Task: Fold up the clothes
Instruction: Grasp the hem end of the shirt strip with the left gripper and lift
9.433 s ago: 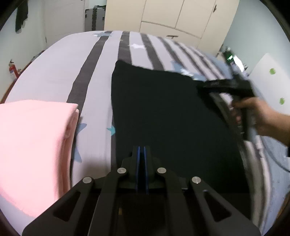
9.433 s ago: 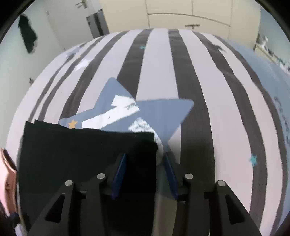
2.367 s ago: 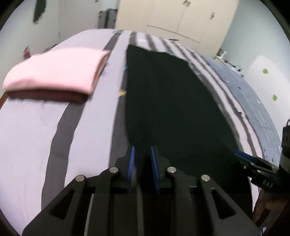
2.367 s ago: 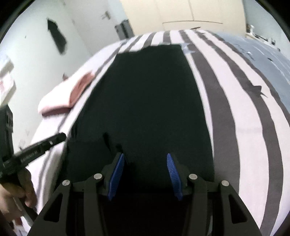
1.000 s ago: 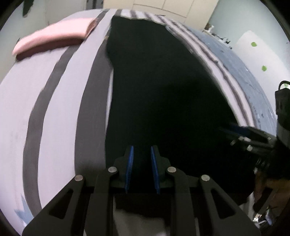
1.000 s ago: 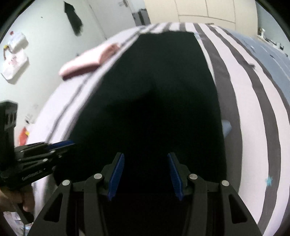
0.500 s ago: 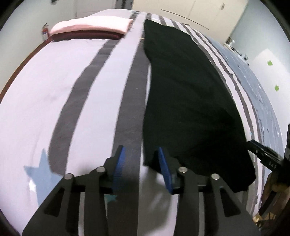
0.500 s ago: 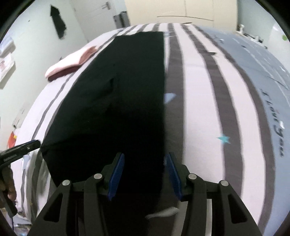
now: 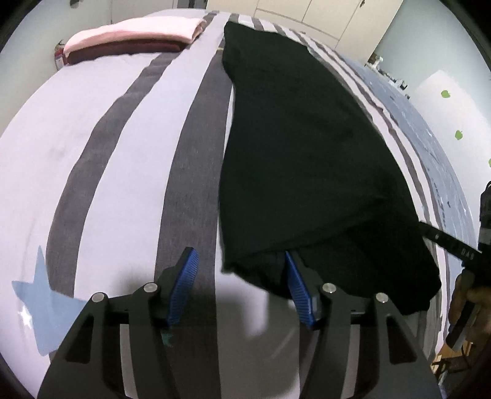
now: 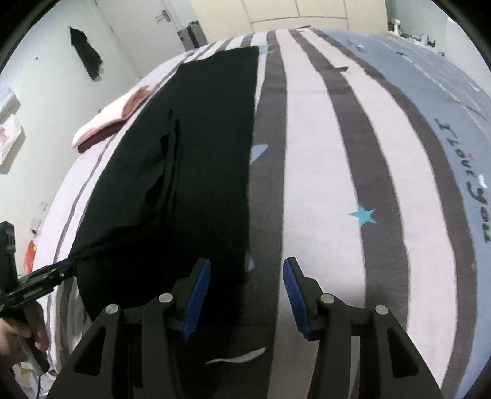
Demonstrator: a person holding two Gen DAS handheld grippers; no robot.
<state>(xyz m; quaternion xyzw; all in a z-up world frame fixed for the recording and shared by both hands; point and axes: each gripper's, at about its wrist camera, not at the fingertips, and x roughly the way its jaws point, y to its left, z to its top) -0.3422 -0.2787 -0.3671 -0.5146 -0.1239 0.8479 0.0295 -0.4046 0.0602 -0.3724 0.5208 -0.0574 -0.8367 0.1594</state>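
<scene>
We see black garment (image 9: 300, 147) lying long on striped bed (image 9: 101, 129); left gripper (image 9: 241, 280) just opened, near corner loose between jaws; right gripper (image 10: 245, 291) parted, gripping nothing, beside garment edge

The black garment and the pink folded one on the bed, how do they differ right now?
The black garment lies spread long down the striped bed; the pink folded garment is a compact rectangle at the far end. The black one lies straight on the cover; the pink one sits stacked on a folded maroon garment. The black one's near edge is rumpled, the pink one's edges are neat. Both rest on the bed.
</scene>
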